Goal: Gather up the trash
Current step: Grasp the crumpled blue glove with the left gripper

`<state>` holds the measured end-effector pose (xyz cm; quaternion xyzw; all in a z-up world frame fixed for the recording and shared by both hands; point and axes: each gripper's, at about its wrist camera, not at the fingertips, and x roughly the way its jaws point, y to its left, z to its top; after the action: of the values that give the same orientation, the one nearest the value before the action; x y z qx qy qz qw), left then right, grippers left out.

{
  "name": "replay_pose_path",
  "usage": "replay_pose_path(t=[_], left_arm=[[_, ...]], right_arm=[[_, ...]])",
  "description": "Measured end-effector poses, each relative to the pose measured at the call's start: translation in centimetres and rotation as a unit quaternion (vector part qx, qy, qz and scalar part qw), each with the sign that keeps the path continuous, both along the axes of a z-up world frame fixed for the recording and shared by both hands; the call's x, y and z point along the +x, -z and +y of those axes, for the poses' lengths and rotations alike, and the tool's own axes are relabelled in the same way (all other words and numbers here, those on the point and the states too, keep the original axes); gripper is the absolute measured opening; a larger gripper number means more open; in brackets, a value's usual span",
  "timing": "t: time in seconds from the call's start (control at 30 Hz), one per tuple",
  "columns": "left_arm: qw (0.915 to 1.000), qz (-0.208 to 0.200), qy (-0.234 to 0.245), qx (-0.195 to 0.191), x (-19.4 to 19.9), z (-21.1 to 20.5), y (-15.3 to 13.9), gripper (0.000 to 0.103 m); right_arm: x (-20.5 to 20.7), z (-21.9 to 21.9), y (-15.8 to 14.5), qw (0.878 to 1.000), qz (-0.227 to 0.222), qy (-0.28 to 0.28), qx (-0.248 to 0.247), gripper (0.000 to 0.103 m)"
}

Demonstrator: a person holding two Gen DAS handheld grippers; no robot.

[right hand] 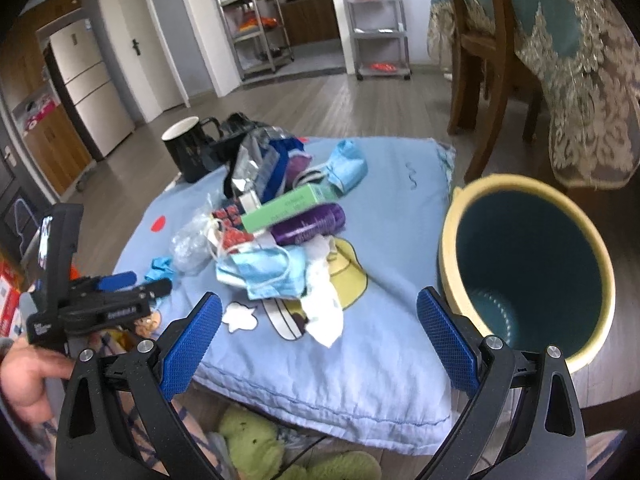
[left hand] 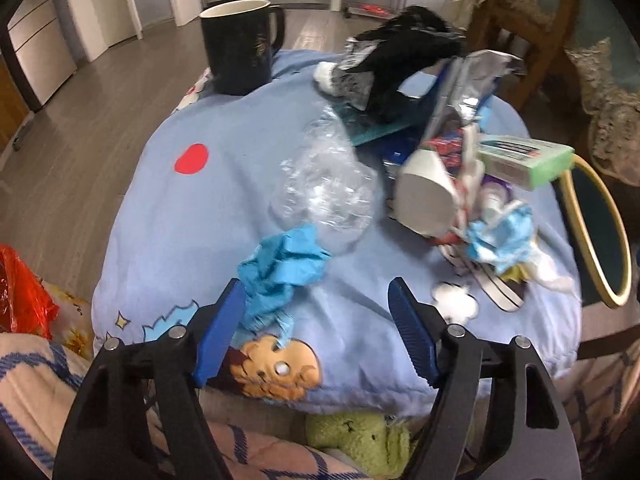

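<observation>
A pile of trash lies on a light blue cartoon cushion: a crumpled blue paper, a crushed clear plastic bottle, a white cup, a green box, foil wrappers and a blue face mask. My left gripper is open, its left pad touching the blue paper, which lies between the jaws. My right gripper is open and empty above the cushion's near edge. A teal bin with a cream rim stands to the right.
A black mug stands at the cushion's far left. A black furry item lies on the pile's far side. A red bag is at left. A green plush toy lies below. A wooden chair and draped table stand behind.
</observation>
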<state>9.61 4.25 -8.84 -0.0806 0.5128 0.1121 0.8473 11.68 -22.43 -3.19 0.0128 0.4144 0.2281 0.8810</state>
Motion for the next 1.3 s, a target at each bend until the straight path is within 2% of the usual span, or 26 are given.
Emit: replay_pose_path(t=[0.17,0.27,0.33,0.4,0.47,0.6,0.8,0.97,1.1,1.3], left_arm=[[0.9991,0.013,-0.023,-0.032,0.7,1.9,1.5,0.062],[0.9987,0.011,-0.033,-0.038,1.0,2.5,1.8,0.057],[0.9981,0.007,-0.044,-0.042,1.0,2.8,2.1,0.043],[0.997,0.0,-0.056,-0.054,0.9,3.4,2.3,0.034],[0.9956,-0.01,-0.058,-0.073,0.6,3.8,2.3,0.018],[0.9932,-0.038,-0.06,-0.092,-0.4,4.0,1.7,0.015],[0.9871,-0.079,-0.056,-0.127,-1.5,4.1,-0.2,0.014],[0.985,-0.116,-0.02,-0.126,-2.9,2.4,-2.2,0.014],[0.9793,-0.149,0.003,-0.137,-3.2,1.8,-3.2,0.014],[0.976,-0.162,0.019,-0.144,-3.2,1.1,-3.4,0.014]], right_arm=[[0.2,-0.2,0.9,1.0,0.008,0.004,0.001,0.097],[0.2,-0.2,1.2,1.0,0.011,0.005,0.0,0.097],[0.3,-0.3,1.2,1.0,0.014,0.005,0.001,0.097],[0.3,-0.2,1.3,1.0,0.014,0.005,0.002,0.097],[0.3,0.0,1.2,1.0,0.016,0.003,0.003,0.097],[0.3,0.6,1.4,1.0,0.016,-0.006,0.002,0.097],[0.7,1.5,1.7,1.0,0.018,-0.017,0.0,0.097],[1.5,2.0,2.6,0.999,0.03,-0.015,-0.004,0.097],[2.0,2.2,3.2,0.999,0.038,-0.016,-0.007,0.094],[3.1,5.3,3.0,0.998,0.026,-0.049,0.003,0.094]])
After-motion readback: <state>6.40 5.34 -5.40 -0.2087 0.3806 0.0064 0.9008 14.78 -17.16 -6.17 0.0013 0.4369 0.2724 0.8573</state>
